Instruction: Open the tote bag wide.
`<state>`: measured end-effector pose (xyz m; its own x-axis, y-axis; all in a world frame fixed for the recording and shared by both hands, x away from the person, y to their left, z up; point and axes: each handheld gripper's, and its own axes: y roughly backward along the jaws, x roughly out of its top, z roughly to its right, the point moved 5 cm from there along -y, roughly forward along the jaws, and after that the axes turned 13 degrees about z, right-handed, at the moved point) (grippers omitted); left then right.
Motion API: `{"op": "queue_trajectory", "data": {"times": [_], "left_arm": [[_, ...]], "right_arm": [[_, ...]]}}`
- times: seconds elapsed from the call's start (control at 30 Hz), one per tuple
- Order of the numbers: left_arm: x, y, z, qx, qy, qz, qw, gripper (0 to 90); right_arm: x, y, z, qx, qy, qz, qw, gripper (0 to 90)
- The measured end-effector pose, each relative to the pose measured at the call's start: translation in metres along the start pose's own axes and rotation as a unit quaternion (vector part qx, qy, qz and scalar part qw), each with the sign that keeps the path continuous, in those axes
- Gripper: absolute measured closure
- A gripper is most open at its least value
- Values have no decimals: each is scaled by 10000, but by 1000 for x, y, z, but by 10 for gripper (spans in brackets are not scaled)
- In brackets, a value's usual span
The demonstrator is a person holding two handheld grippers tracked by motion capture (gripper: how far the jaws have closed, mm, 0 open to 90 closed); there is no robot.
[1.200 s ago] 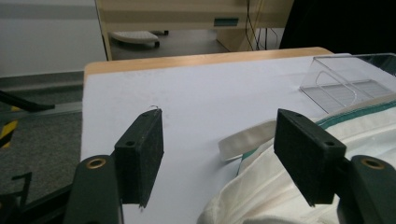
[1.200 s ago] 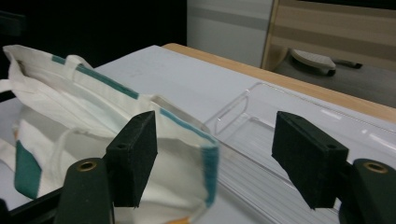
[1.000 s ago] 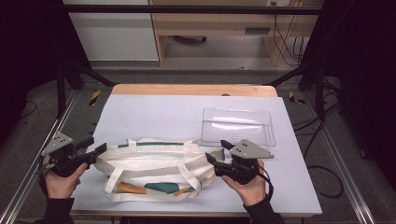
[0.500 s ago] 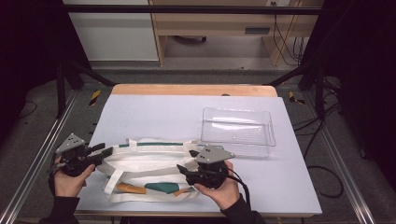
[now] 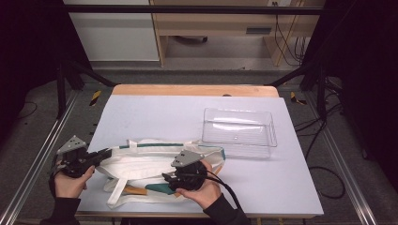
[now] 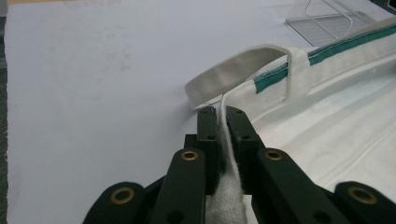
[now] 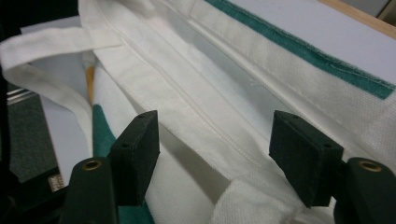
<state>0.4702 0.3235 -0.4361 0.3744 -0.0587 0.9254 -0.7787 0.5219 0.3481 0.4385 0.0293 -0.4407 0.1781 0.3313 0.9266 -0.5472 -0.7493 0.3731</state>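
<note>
A white tote bag [image 5: 145, 164] with green trim lies flat at the table's front left. My left gripper [image 5: 106, 153] is at the bag's left end. Its jaws have just been closing and are now shut on a fold of the bag's white edge [image 6: 227, 140], beside a handle loop [image 6: 233, 74]. My right gripper [image 5: 165, 177] hovers over the bag's front middle and points left. Its jaws have just been opening further and stand wide above the white fabric [image 7: 210, 88], with neither pad [image 7: 140, 154] pressing on it. The green trim [image 7: 303, 58] runs past beyond them.
A clear plastic tray [image 5: 238, 129] stands on the white table [image 5: 164, 112] to the right of the bag; one corner of the tray [image 6: 327, 16] appears in the left gripper view. The table's wooden far edge [image 5: 195, 90] lies behind. Metal frame rails run along both sides.
My right gripper has moved left from the bag's right end to over its front middle. My left gripper has closed on the bag's left edge without shifting much.
</note>
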Motion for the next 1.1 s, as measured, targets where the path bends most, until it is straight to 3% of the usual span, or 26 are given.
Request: {"op": "queue_trajectory", "data": {"times": [0.1,0.2,0.23,0.27,0.33,0.4,0.6,0.8,1.0,1.1], "left_arm": [[0,0,0,-28,56,41,10000,854],[1,0,1,-26,88,65,9999,856],[1,1,1,-36,106,72,9999,856],[1,1,1,-43,117,80,9999,857],[1,1,1,-39,124,89,9999,857],[1,1,1,-40,130,96,9999,857],[1,2,2,-24,163,139,9998,857],[4,3,3,195,223,313,9991,863],[2,0,6,530,290,494,9970,866],[-1,-2,8,610,244,492,9966,866]], "right_arm": [[-5,-3,1,-24,37,-75,10000,384],[-9,-4,2,117,-1,-136,9998,532],[-9,-4,2,117,-1,-136,9998,532],[-10,-5,1,191,0,-136,9997,666],[-9,-5,1,278,-55,-153,9995,691],[-9,-4,2,360,-134,-164,9991,810],[-5,-1,2,443,-299,-139,9985,868],[0,13,-10,862,-470,-186,9950,874],[-18,23,-32,1265,-692,-356,9889,874],[-34,20,-40,1309,-750,-444,9876,872]]}}
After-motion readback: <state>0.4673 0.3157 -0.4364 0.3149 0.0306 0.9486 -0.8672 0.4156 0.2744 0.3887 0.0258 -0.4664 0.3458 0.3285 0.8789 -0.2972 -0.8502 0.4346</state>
